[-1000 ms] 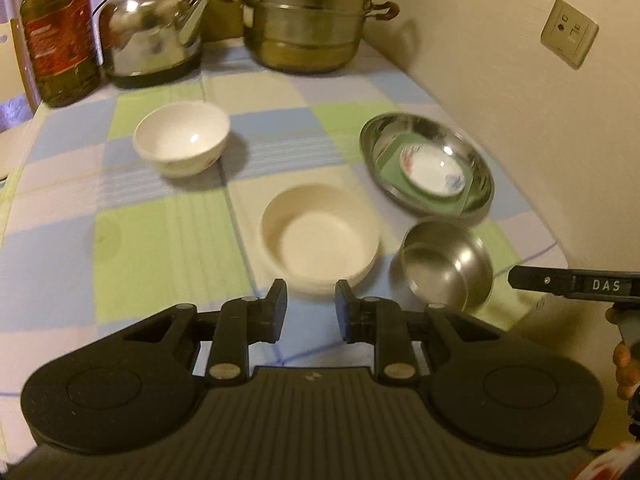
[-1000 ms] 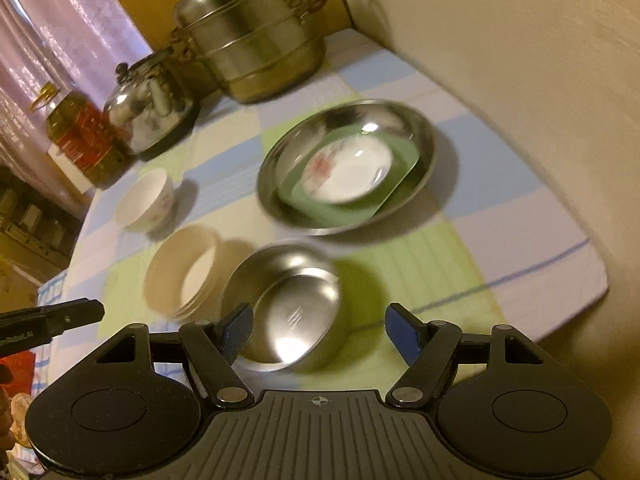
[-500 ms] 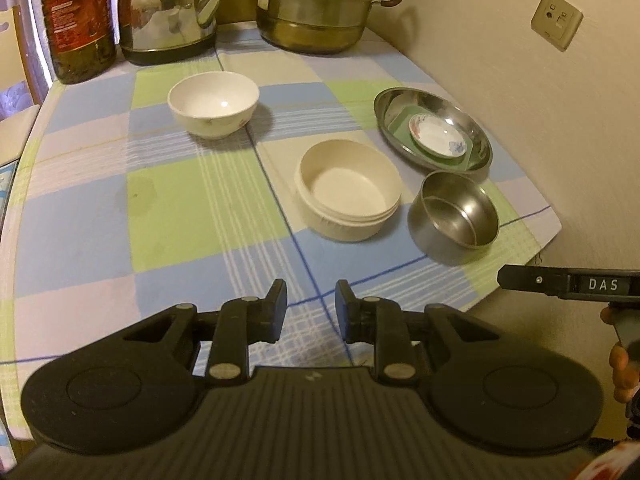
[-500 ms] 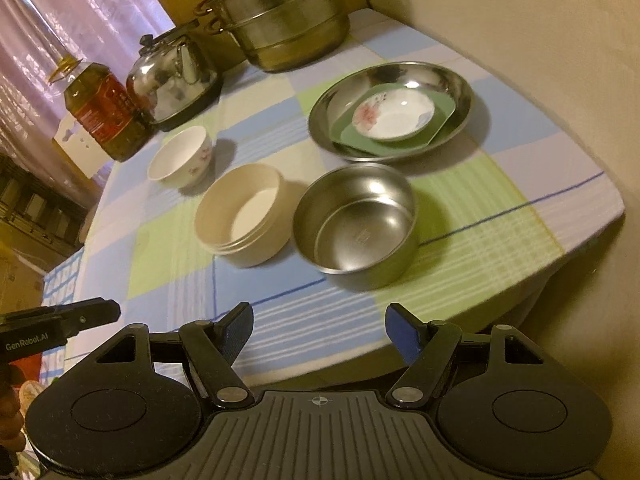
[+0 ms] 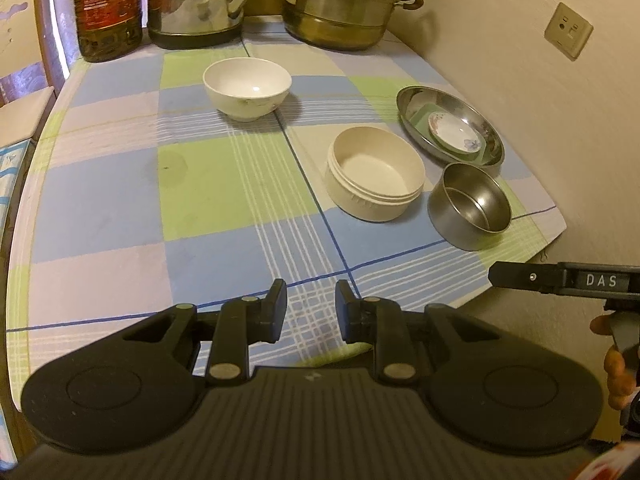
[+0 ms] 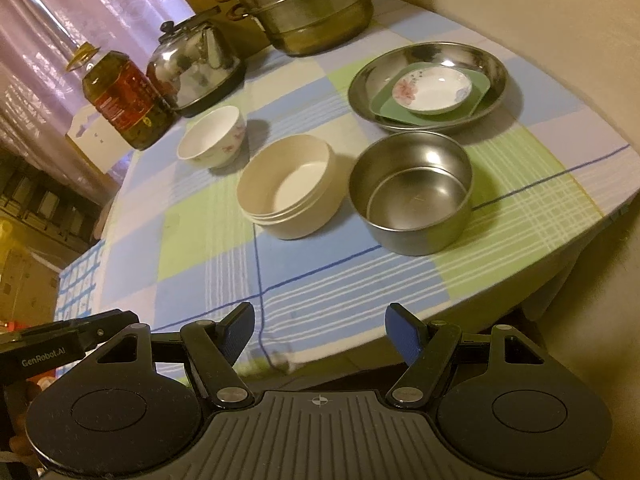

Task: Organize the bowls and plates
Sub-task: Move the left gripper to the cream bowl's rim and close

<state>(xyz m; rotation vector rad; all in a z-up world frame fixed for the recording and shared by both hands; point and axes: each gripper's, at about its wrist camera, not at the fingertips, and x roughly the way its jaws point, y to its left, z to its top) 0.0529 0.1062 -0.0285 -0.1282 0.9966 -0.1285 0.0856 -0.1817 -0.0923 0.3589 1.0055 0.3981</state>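
You have three bowls: white bowl (image 5: 247,88), cream bowl (image 5: 374,179), steel bowl (image 6: 412,192); three nested plates: steel plate (image 6: 427,84) holding green plate (image 6: 476,98) and floral saucer (image 6: 432,90). Behind them stand a kettle (image 6: 192,68), steamer pot (image 6: 300,4) and oil bottle (image 6: 124,100). Your left gripper (image 5: 311,312) jaws are narrow and empty, your right gripper (image 6: 319,332) jaws wide and empty.

Wide bare stretch of checked tablecloth (image 5: 120,208) left of the cream bowl (image 5: 374,178), open for passage from the near edge. Just right of it, near touching, the steel bowl (image 5: 472,210); beyond that, the steel dish (image 5: 412,100). Behind and left, apart, the white bowl (image 5: 247,88). Farther back, a barrier: oil bottle (image 5: 106,8), kettle (image 5: 196,0), steamer pot (image 5: 344,8).
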